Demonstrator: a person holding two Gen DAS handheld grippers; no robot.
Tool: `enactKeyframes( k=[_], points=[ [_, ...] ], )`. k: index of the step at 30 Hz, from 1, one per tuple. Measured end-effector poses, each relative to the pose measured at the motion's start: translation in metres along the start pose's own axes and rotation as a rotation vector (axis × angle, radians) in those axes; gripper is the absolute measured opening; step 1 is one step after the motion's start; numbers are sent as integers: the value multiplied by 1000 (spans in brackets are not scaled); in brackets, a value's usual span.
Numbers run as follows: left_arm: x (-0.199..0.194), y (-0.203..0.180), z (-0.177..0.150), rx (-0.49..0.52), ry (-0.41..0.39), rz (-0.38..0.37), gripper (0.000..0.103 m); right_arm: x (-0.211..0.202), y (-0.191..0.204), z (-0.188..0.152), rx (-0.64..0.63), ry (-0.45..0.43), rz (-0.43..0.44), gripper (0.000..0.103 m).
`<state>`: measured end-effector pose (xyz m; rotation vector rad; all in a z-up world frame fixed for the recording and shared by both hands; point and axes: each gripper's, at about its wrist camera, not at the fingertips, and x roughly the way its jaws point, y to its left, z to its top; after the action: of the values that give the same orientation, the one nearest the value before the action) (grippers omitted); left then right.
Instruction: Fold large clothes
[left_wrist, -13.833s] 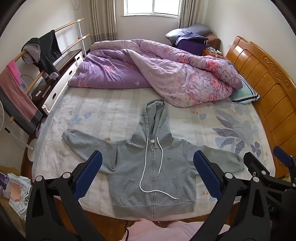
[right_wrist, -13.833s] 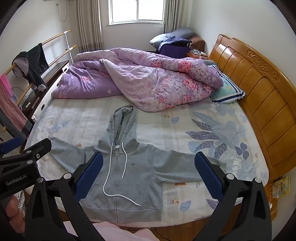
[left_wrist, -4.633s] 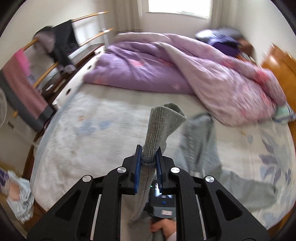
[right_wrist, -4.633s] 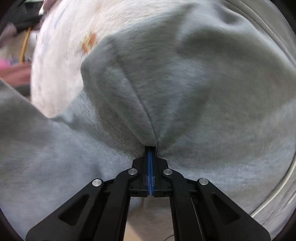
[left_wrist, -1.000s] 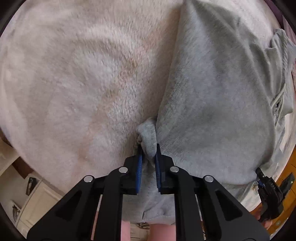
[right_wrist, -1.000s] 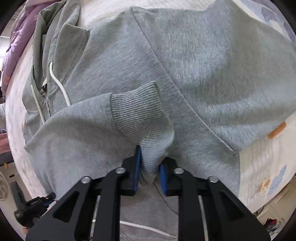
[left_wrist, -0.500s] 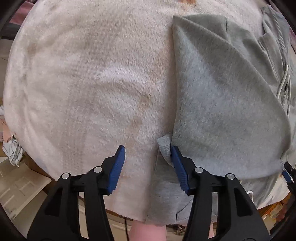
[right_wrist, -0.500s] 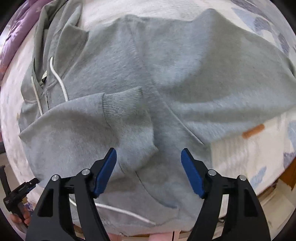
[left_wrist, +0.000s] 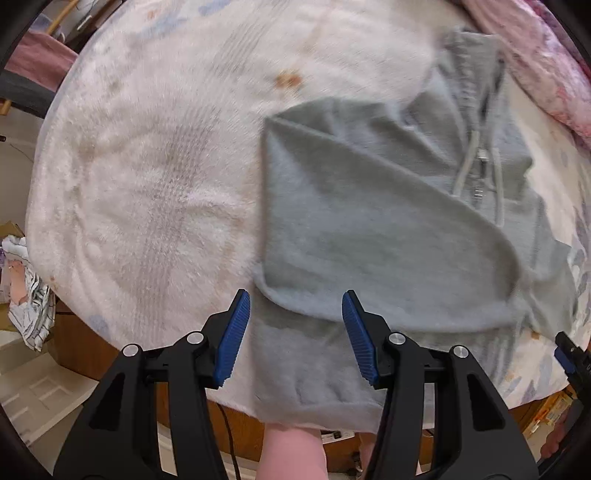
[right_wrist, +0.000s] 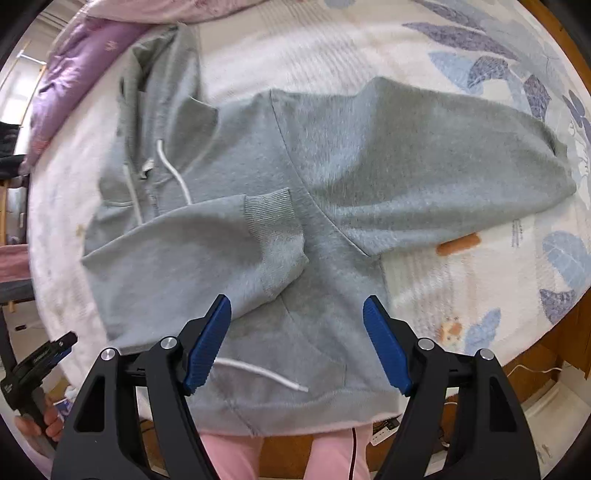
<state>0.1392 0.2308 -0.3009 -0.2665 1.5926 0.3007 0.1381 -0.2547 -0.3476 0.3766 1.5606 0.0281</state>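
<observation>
grey hoodie (right_wrist: 258, 229), one, flat beneath two open, empty claws: left claw (left_wrist: 295, 336), right claw (right_wrist: 297, 343)

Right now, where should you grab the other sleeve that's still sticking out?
Grab the sleeve by its far cuff end, coming down from above with the right tool, which hangs open and empty. The sleeve lies flat and straight on the bed, so lifting its tip probably lets it swing across the hoodie.

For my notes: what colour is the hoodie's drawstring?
White; the drawstring shows best in the right wrist view.
</observation>
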Motion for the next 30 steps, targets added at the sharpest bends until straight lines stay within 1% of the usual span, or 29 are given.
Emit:
enactKeyframes(
  k=[1,2,3,4,5,8,11,13,16,18,21,24,27,30],
  points=[
    [-1,-21,-15,5,-14,4,53,2,11,-10,0,-5,8,71],
    [0,-36,-41,12,-28,11,53,-6,7,-11,-4,-9,19,71],
    [-5,-48,-61,22,-43,19,53,1,8,-13,-8,-10,24,71],
    [-7,-60,-64,23,-50,18,53,-14,0,-15,-13,-15,30,71],
    [-1,-70,-63,23,-54,15,53,-4,3,-14,-16,-19,32,71],
    [-23,-100,-79,31,-75,-4,53,-29,-19,-15,-10,-21,29,71],
    [-30,-124,-88,61,-86,-16,53,-40,-41,-15,14,-20,26,71],
    [-39,-145,-92,101,-107,-12,53,-43,-55,-15,36,-28,10,71],
    [-48,-170,-97,156,-117,-30,53,-51,-75,-19,91,-32,-4,71],
    [-52,-186,-99,201,-125,-32,53,-63,-92,-26,143,-59,-20,71],
    [-53,-210,-103,273,-115,-76,54,-78,-116,-35,237,-102,-41,71],
    [-48,-234,-107,367,-106,-81,54,-91,-134,-44,304,-140,-57,71],
    [-43,-250,-106,387,-73,-119,54,-101,-155,-52,350,-170,-88,71],
    [-39,-266,-106,419,-69,-113,54,-105,-175,-56,399,-180,-98,71]
  ],
)
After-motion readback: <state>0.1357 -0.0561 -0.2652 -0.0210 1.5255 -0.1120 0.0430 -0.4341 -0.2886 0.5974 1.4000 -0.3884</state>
